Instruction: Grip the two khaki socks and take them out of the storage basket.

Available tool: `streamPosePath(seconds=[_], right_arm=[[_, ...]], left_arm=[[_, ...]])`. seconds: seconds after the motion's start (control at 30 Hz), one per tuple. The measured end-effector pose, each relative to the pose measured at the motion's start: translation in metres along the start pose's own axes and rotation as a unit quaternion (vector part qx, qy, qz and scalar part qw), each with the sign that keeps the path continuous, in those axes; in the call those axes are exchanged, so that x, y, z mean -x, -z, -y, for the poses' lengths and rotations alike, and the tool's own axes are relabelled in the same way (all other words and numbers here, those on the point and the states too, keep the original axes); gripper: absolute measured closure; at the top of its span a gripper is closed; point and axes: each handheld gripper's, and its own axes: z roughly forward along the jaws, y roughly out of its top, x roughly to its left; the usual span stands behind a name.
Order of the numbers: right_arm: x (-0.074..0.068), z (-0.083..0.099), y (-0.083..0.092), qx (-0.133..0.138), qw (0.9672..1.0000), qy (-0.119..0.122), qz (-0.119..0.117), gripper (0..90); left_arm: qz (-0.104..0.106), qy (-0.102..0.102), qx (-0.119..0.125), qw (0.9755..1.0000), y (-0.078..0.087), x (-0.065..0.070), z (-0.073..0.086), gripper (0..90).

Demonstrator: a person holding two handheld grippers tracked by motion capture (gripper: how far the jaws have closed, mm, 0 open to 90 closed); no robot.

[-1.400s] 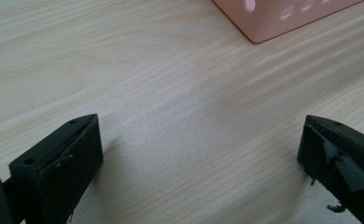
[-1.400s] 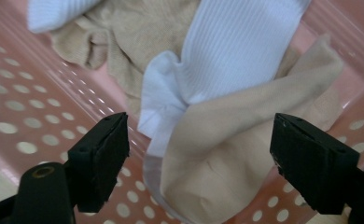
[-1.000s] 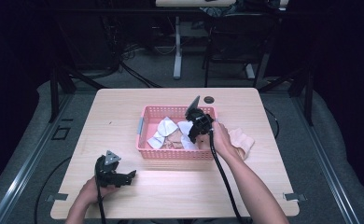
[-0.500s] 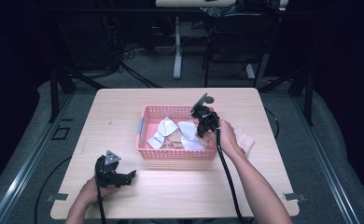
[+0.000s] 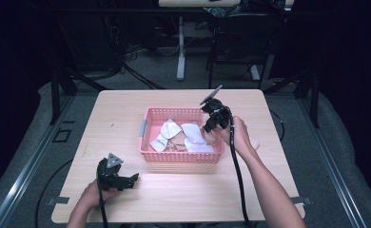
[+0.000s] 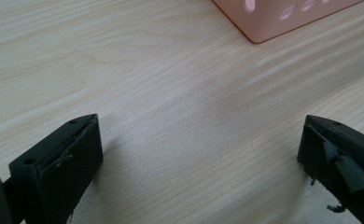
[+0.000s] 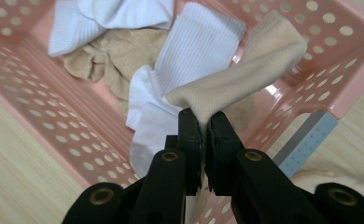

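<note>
A pink perforated basket (image 5: 181,156) stands mid-table and holds white socks (image 7: 189,56) and a tan sock (image 7: 110,56). My right gripper (image 5: 211,124) hangs over the basket's right end. In the right gripper view this gripper (image 7: 204,122) is shut on a beige sock (image 7: 236,74), which droops across the white socks toward the basket wall (image 7: 357,84). My left gripper (image 5: 126,180) lies on the table near the front left, well short of the basket. Seen in its own view, the left gripper (image 6: 199,140) is wide open with bare wood between the jaws and a basket corner (image 6: 283,18) beyond.
Another beige sock (image 5: 254,142) lies on the table just right of the basket, behind the right hand. A grey tab (image 7: 306,140) is fixed to the basket's outer wall. The wooden table (image 5: 126,118) is edged by dark floor, cables and stands.
The right gripper has shifted slightly to the right over the basket's right end, still shut on the beige sock. The left gripper has stayed put.
</note>
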Motion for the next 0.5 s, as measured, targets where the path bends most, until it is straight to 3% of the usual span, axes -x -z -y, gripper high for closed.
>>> streamPosePath(seconds=[0.2,0.5], right_arm=[[-0.002,0.001,0.015,0.020,0.9998,0.008,-0.004,85.6],[-0.002,0.001,0.030,0.029,0.9994,0.016,-0.006,85.6]], left_arm=[[0.000,0.000,0.001,1.0000,0.000,0.000,0.000,0.1],[0.000,0.000,0.000,1.0000,0.000,0.000,0.000,0.1]])
